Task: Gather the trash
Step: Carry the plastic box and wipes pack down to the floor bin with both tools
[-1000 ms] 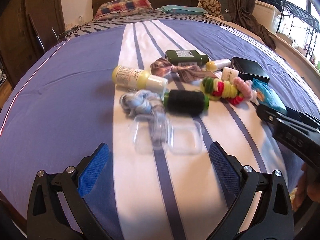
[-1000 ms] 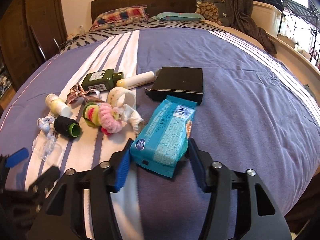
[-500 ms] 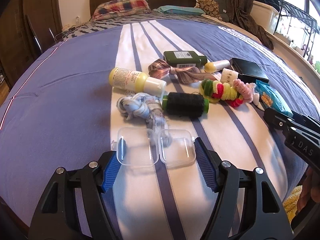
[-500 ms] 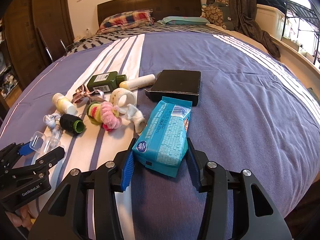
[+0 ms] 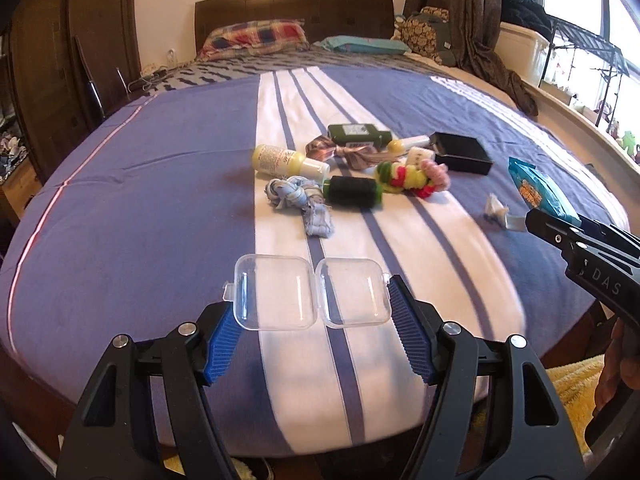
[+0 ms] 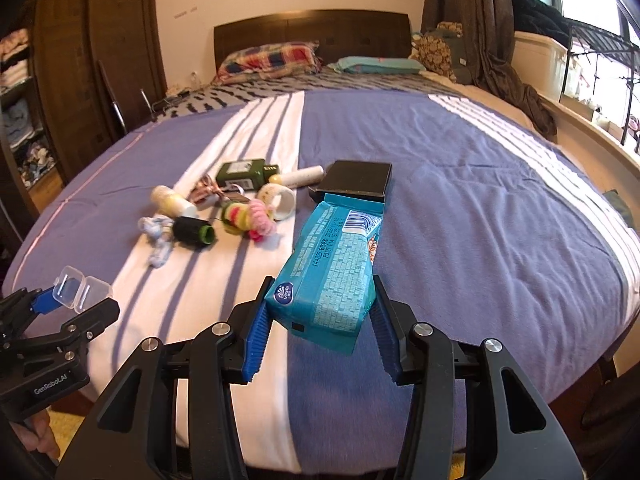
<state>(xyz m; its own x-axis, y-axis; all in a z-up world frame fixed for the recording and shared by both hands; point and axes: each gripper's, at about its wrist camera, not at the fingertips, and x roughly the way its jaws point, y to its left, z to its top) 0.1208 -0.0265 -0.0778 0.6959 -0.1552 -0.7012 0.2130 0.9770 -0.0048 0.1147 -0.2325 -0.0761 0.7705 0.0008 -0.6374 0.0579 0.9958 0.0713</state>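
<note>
Covering bed [image 5: 160, 208]: blue-white striped blanket; dark wooden headboard [image 5: 294, 10] behind.

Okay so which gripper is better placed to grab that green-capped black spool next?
Neither is free: the left gripper clamps the clear plastic case and the right gripper the blue packet. Once emptied, probably the left; the black spool lies straight ahead of it.

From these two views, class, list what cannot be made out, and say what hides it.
- Where the trash goes: no bin in either view.
- Tissue pack, left wrist view: mostly hidden behind the right gripper.
- Clear case, right wrist view: partly covered by the left gripper.
- Bottle label: too small to read.
- White scrap: blurred, and the pack blocks it in the right wrist view.
- Black box: pack covers its near edge.
</note>
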